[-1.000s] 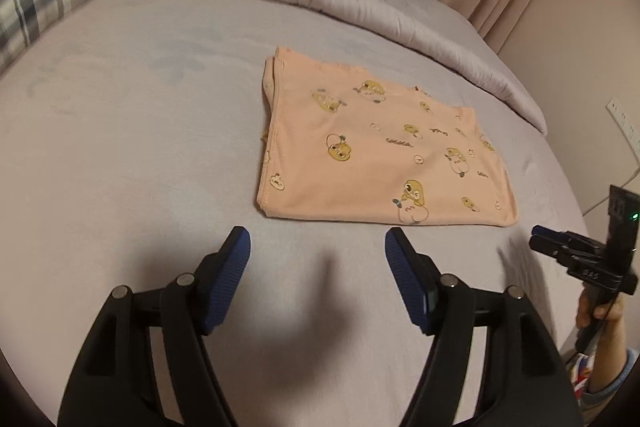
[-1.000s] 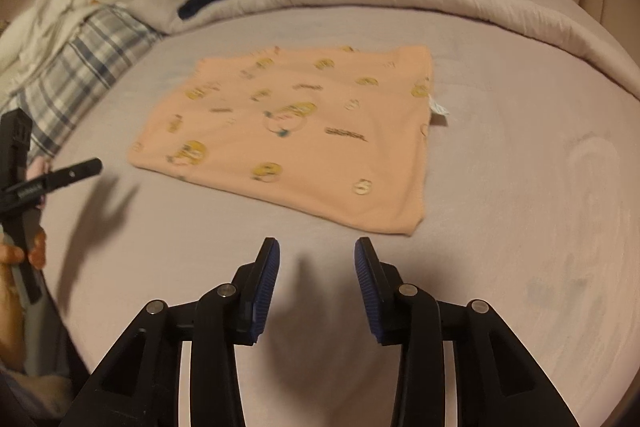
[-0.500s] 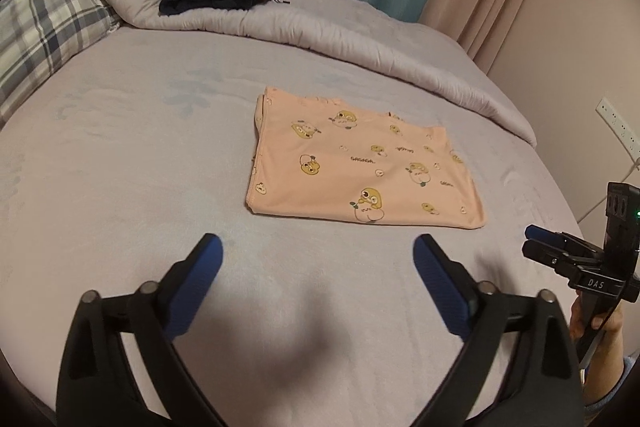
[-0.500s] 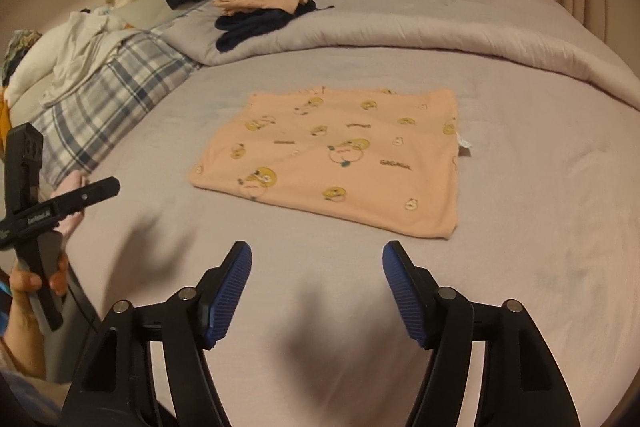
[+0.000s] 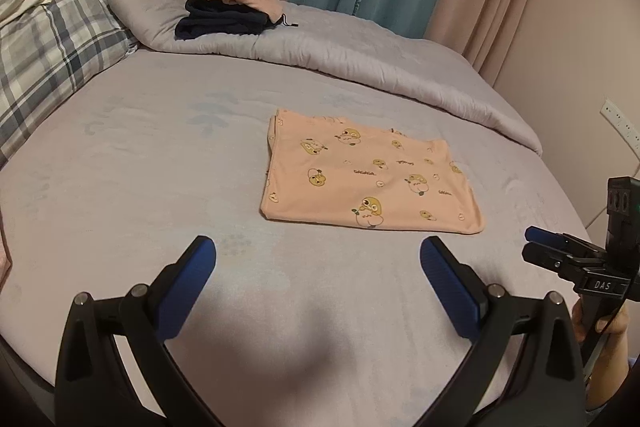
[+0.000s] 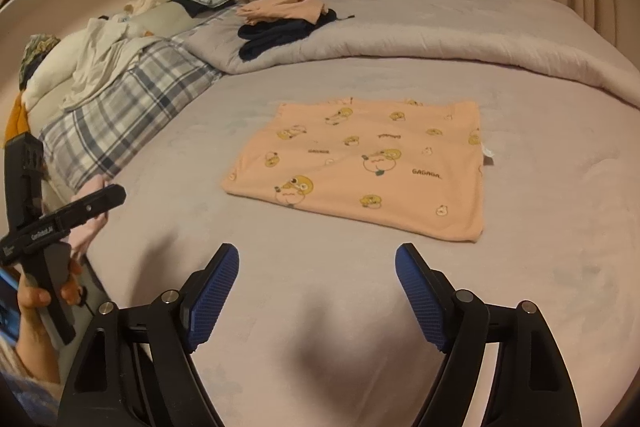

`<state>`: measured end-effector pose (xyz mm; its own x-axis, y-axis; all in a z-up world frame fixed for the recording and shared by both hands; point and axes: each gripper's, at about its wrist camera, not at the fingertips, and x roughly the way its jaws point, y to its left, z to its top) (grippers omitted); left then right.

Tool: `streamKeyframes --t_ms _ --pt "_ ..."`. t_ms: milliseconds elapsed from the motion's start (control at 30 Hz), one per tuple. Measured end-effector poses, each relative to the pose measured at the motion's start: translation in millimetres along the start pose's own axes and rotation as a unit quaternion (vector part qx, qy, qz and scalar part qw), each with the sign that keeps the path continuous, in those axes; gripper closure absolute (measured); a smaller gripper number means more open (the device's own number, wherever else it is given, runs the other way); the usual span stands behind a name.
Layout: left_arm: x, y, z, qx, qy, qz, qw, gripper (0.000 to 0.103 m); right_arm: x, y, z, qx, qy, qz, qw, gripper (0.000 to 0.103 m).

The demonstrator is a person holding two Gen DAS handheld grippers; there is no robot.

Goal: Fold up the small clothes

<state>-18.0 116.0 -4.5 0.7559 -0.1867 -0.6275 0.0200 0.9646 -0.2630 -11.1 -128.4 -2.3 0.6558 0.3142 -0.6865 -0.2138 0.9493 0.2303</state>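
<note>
On the lavender-grey bed sheet (image 5: 152,163), roughly mid-mattress, the peach cotton garment printed with yellow cartoon ducks (image 5: 368,179) lies flat as a neat rectangle, its layers stacked along the left edge in the left wrist view, which suggests it is folded at least once and laid where both sides are easy to reach. The left hand-held gripper (image 5: 318,269) hovers over bare sheet short of the garment's near edge, blue ribbed pads spread wide, jaws opening, nothing between them. The right hand-held gripper (image 6: 318,277) sits likewise short of the cloth, moderately wide, jaws opening and empty. Neither touches the fabric, so the garment rests on its own; I judge this fold finished and let go, with either a further fold or a move to a pile to come. A small white label (image 6: 487,155) pokes out from the right edge in the right wrist view, marking a seam side. Far back, a stack of folded clothes, peach on top of dark navy (image 5: 232,9), sits on the rolled grey duvet (image 5: 360,63), probably the place for finished pieces, clear of the working area. A blue-and-white plaid pillow (image 5: 44,55) lies at the left.
</note>
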Motion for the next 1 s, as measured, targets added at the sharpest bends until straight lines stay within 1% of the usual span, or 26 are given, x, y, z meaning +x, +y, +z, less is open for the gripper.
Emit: streamKeyframes --t_ms 233,467,667,700,833,867,1000 --pt "2 -3 1 -0.004 0.011 -0.006 0.9999 0.001 0 4 1 0.002 -0.008 -0.002 1.0 0.021" --pt "4 -4 0 -0.003 0.01 0.002 0.9999 0.001 -1 0 -1 0.014 -0.011 -0.002 1.0 0.021" --pt "12 5 3 -0.048 0.026 -0.035 0.9979 0.001 1 -1 -1 0.018 -0.011 -0.003 1.0 0.021" --pt "14 7 4 -0.055 0.026 -0.046 0.9971 0.001 1 -2 -1 0.018 -0.011 -0.004 1.0 0.021" --pt "15 8 5 -0.073 0.018 -0.073 0.9945 0.001 3 -6 1 0.023 -0.008 -0.003 1.0 0.021" --pt "17 9 5 -0.076 0.017 -0.078 0.9939 0.001 3 -7 1 0.025 -0.008 -0.003 1.0 0.021" --pt "24 12 7 -0.08 0.021 -0.076 0.9937 0.001 6 -12 2 0.033 -0.007 0.0 0.999 0.021"
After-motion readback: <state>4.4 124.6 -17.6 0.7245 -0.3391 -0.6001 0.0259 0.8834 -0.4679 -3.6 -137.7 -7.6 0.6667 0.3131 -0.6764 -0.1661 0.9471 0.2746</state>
